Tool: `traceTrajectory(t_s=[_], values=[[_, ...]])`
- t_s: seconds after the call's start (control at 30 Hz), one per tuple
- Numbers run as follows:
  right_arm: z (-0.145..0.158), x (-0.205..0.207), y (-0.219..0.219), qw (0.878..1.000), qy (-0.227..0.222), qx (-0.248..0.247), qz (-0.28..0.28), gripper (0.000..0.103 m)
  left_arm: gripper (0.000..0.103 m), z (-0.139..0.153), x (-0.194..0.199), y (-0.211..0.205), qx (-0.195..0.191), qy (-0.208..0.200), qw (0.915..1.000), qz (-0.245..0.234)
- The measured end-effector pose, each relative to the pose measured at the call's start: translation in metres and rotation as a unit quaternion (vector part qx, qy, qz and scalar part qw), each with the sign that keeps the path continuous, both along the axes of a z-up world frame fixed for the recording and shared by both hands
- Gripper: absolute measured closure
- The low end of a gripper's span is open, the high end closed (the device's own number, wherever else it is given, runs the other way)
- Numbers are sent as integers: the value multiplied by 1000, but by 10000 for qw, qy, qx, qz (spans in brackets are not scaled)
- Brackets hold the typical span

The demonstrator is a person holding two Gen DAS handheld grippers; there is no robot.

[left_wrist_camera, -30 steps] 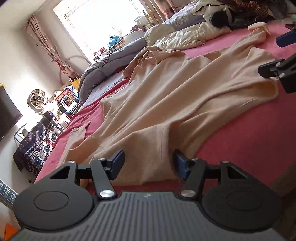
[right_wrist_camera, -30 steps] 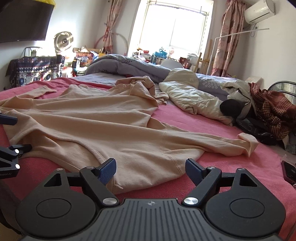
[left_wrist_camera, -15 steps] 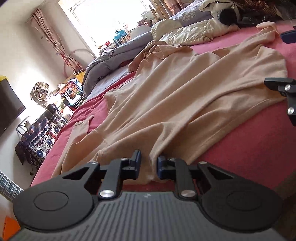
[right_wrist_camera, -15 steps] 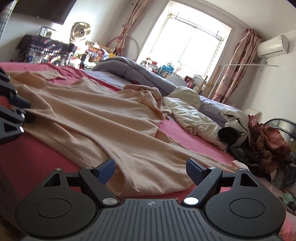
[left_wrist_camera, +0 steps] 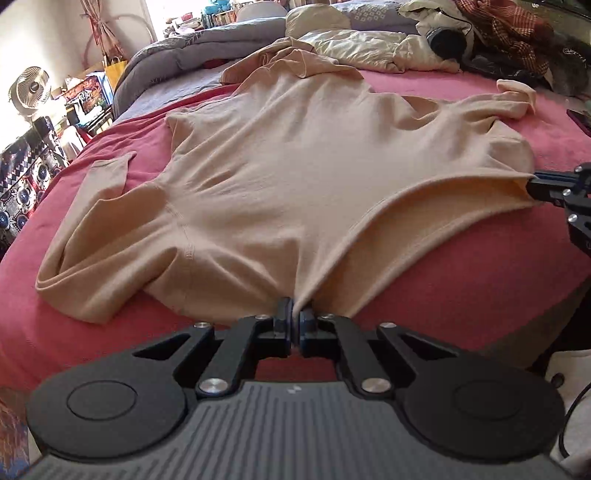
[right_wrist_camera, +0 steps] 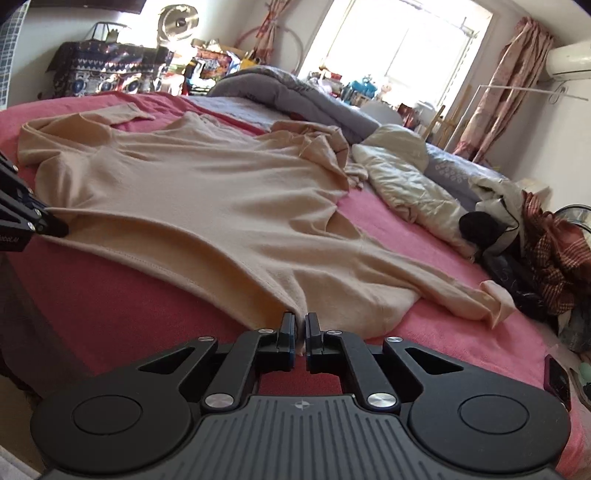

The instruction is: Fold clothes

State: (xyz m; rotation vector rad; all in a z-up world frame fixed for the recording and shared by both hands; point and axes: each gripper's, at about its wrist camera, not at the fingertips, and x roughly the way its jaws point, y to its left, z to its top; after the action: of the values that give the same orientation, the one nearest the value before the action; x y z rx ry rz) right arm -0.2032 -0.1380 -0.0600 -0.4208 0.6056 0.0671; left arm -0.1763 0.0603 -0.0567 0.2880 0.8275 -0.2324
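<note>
A beige long-sleeved top (left_wrist_camera: 295, 166) lies spread flat on the red bedspread (left_wrist_camera: 461, 266), its near hem toward me. My left gripper (left_wrist_camera: 296, 317) is closing tight on the hem's left part, the fabric pinched between its blue pads. In the right wrist view the top (right_wrist_camera: 207, 192) stretches away, and my right gripper (right_wrist_camera: 300, 325) is closing on the hem's right corner, cloth between its jaws. Each gripper shows in the other's view: the right gripper (left_wrist_camera: 532, 184) at the right edge, the left gripper (right_wrist_camera: 61, 230) at the left edge. The hem runs taut between them.
A grey duvet (left_wrist_camera: 192, 48), a cream quilt (left_wrist_camera: 369, 48) and a pile of clothes (left_wrist_camera: 509, 29) crowd the far side of the bed. A dark phone (right_wrist_camera: 557, 376) lies at the bed's right edge. A fan (left_wrist_camera: 33, 86) and cluttered furniture stand left of the bed.
Both grippers went from open to shut on the top's hem, the left one first, the right one in the last half second. The left gripper has risen a little and tipped downward.
</note>
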Motion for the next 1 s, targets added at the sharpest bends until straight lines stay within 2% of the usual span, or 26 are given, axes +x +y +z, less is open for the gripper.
traceTrajectory(t_s=[0.07,0.2,0.27,0.33,0.4,0.47,0.5,0.53,0.6,0.67,0.77,0.87,0.9,0.97,1.0], values=[[0,-3,-3,9997,143,136,150,97,101,3,-2,-3,58,27,9999,-123],[4,-1,-15,9948,514,769,415,93,101,7,-7,4,-216,225,9990,-309],[9,3,-31,9892,594,1260,448,92,97,11,-9,15,-473,392,9977,-279],[16,7,-54,9802,588,1847,405,86,93,16,-12,25,-697,453,9962,-253],[25,10,-80,9723,347,2305,167,61,92,24,-12,33,-698,381,9966,-212],[33,16,-111,9690,-51,2453,-303,46,92,33,-13,41,-699,308,9969,-171],[35,22,-127,9673,-261,2450,-608,41,92,38,-13,45,-699,251,9971,-152],[36,32,-146,9654,-445,2387,-955,41,92,47,-8,45,-703,41,9974,-148],[37,52,-177,9639,-739,2110,-1448,41,84,65,7,37,-812,-322,9957,-302],[37,80,-205,9652,-1057,1558,-1814,39,81,77,27,13,-892,-647,9920,-614],[31,128,-229,9645,-1277,885,-2136,28,81,70,49,-49,-793,-758,9855,-1291],[13,191,-248,9676,-1017,383,-2280,11,78,52,63,-119,-736,-709,9720,-2115],[6,214,-253,9686,-824,221,-2336,11,73,42,62,-143,-787,-609,9664,-2371],[-17,259,-267,9657,-217,-68,-2587,11,73,24,63,-171,-755,-352,9634,-2548],[-25,274,-275,9627,84,-53,-2706,23,73,14,65,-184,-720,-176,9628,-2599]])
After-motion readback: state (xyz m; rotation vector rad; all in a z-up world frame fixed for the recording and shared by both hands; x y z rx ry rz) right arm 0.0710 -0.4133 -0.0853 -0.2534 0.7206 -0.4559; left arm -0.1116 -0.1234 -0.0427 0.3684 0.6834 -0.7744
